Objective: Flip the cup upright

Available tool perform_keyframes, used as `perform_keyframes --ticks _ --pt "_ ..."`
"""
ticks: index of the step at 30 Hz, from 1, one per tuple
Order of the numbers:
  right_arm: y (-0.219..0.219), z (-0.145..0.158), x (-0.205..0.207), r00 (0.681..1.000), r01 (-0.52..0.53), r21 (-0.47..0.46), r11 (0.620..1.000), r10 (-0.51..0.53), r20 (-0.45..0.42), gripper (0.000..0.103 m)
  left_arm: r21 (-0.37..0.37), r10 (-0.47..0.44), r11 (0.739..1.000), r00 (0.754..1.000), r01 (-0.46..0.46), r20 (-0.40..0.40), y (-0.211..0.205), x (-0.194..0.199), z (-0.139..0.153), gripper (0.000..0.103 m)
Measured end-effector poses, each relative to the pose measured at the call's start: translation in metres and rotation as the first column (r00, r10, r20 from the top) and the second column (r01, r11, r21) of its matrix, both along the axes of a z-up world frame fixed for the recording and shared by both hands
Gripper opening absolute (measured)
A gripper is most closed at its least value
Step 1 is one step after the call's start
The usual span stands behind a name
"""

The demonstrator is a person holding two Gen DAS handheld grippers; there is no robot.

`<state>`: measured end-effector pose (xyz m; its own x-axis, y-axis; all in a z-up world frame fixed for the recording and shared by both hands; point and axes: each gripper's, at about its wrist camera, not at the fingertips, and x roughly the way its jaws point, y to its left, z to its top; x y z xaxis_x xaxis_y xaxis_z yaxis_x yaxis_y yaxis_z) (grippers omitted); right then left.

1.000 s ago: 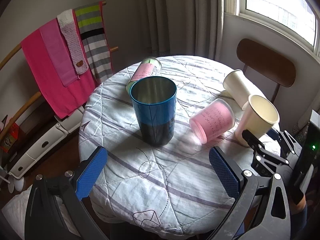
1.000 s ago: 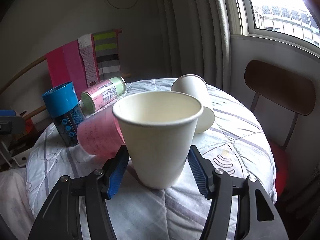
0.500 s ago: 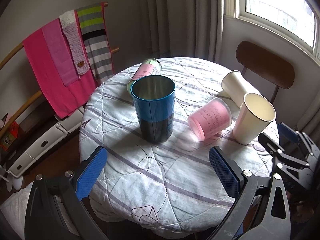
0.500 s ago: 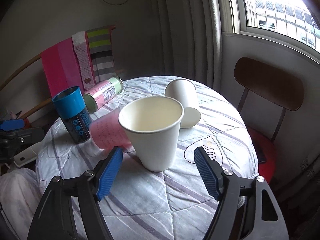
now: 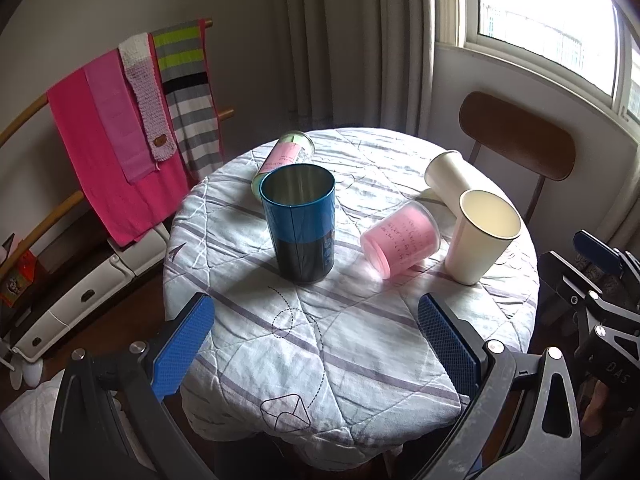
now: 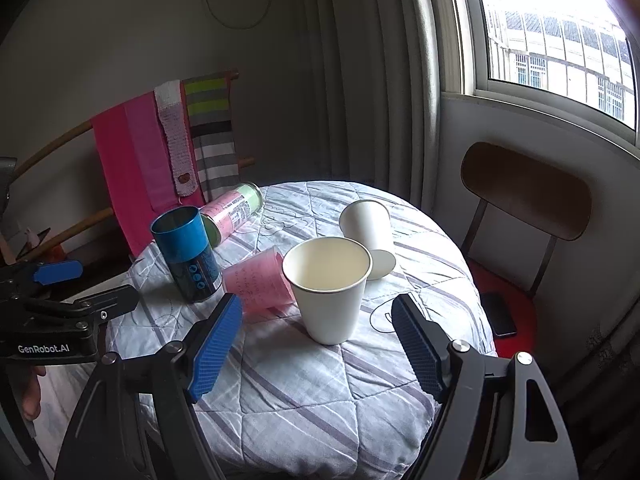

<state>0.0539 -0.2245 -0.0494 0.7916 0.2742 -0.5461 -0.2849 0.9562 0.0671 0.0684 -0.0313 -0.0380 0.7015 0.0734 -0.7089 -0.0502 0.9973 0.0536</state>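
Round table under a quilted white cloth with grey-purple stripes (image 5: 352, 344). Left to right: pink-and-green labelled can (image 5: 285, 156), lying on its side at the far edge; tall blue metal tumbler (image 5: 299, 220), upright, mouth open; translucent pink plastic cup (image 5: 400, 240), on its side; cream paper cup (image 6: 330, 288), upright near the table's right edge, touching the pink cup; second cream paper cup (image 6: 366, 228), tipped over just behind it. Left gripper (image 5: 316, 344): jaws spread wide, holding nothing. Right gripper (image 6: 316, 344): jaws spread wide, empty, just short of the upright paper cup.
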Motion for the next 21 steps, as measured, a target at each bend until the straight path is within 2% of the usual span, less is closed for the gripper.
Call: perform_keyframes --ticks 11,15,21 --pt "0.006 0.017 -0.017 0.999 0.003 0.002 1.0 -0.003 0.033 0.079 -0.014 -0.004 1.0 0.999 0.005 0.04 0.004 -0.014 0.01 0.103" --pt "0.008 0.018 -0.017 0.999 0.004 -0.001 1.0 -0.004 0.033 0.079 -0.019 -0.008 1.0 0.997 0.009 0.078 0.006 -0.019 0.014 0.103" --pt "0.011 0.017 -0.015 1.0 0.005 -0.011 1.0 -0.004 0.031 0.079 0.008 0.015 1.0 0.995 -0.015 0.097 0.007 -0.017 0.015 0.103"
